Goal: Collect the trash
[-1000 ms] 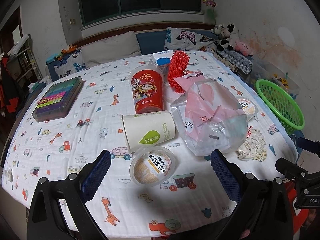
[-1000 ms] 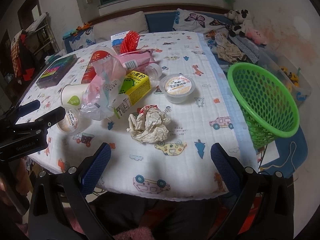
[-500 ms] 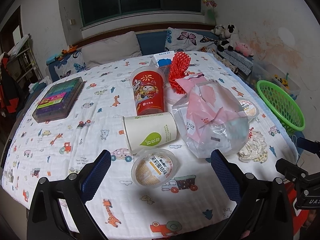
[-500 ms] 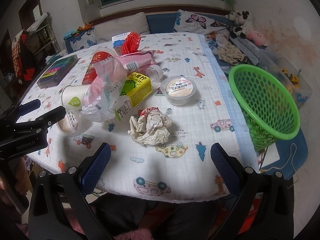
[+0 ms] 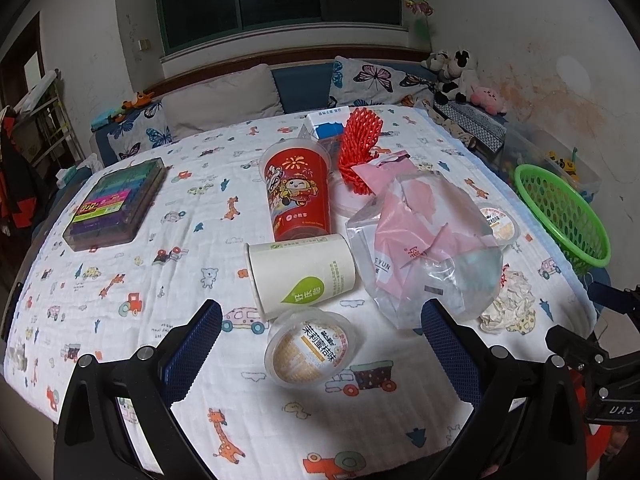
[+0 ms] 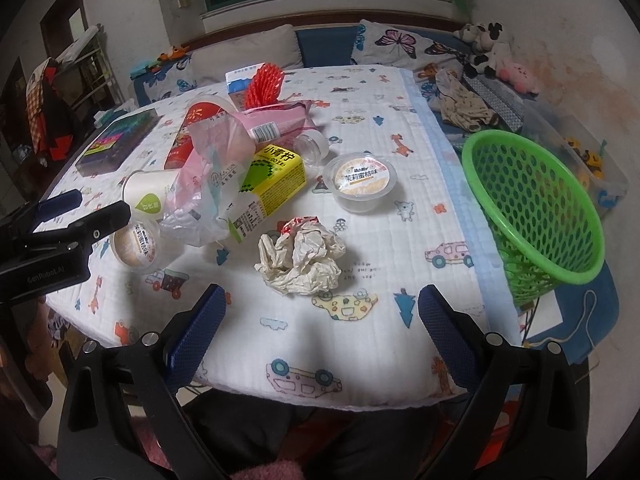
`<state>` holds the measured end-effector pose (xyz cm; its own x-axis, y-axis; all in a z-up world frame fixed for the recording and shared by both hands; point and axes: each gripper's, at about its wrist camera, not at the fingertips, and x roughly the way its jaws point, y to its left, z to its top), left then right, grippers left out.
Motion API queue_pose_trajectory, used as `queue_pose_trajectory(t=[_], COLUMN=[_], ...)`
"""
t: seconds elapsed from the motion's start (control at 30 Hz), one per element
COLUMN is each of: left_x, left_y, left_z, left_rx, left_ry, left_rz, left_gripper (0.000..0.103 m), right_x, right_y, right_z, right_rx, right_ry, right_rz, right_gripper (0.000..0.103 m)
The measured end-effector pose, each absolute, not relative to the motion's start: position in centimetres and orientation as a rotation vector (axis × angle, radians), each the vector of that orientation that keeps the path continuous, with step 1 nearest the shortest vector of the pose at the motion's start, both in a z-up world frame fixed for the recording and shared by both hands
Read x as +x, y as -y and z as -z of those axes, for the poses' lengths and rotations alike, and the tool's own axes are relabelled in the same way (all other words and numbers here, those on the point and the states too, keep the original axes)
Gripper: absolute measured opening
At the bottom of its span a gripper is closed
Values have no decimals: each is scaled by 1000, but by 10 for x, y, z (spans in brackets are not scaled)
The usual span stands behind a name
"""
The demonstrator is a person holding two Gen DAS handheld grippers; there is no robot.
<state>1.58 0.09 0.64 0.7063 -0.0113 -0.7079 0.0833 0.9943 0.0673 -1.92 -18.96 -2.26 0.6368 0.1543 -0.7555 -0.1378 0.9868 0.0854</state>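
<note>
Ahead, both grippers (image 5: 320, 340) (image 6: 320, 320) gaping and empty; crumpled paper (image 6: 301, 258) beside yellow carton (image 6: 272, 184), green basket (image 6: 532, 204) rightward.

Yellow-green drink carton (image 6: 276, 184): "小青柠", "90" below. Lidded pudding cup (image 6: 362, 179): "茉莉蜜桔味"; same text on second pudding cup (image 5: 311, 347). Clear plastic bag (image 5: 424, 256): letters "YUN". White paper cup (image 5: 300, 274): green leaf logo, characters too small to read. Left gripper (image 6: 44, 240) body: "GenRobot.AI". Right gripper (image 5: 612, 380) body: "UAS", cut off at frame edge.
</note>
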Motion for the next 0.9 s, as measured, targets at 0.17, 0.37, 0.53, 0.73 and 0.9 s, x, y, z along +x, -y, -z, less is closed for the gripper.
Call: queue_pose_trajectory(t=[0.17, 0.37, 0.53, 0.73, 0.9], left_x=[19, 26, 32, 41, 42], left_y=[-1, -7, -17, -26, -23], left_z=[-10, -11, -18, -25, -23], left_rx=[98, 98, 88, 79, 82], left_ry=[-763, -756, -738, -719, -731], left_rz=[52, 47, 28, 17, 70], left_gripper=[97, 97, 97, 97, 96], right_x=[-15, -9, -3, 7, 19], right_y=[189, 186, 188, 185, 179], right_z=[25, 32, 39, 48, 57], right_rx=[29, 17, 22, 20, 25], right_ry=[-859, -870, -886, -902, -914], right_rz=[-190, -198, -202, -216, -244], right_gripper=[95, 93, 90, 88, 83])
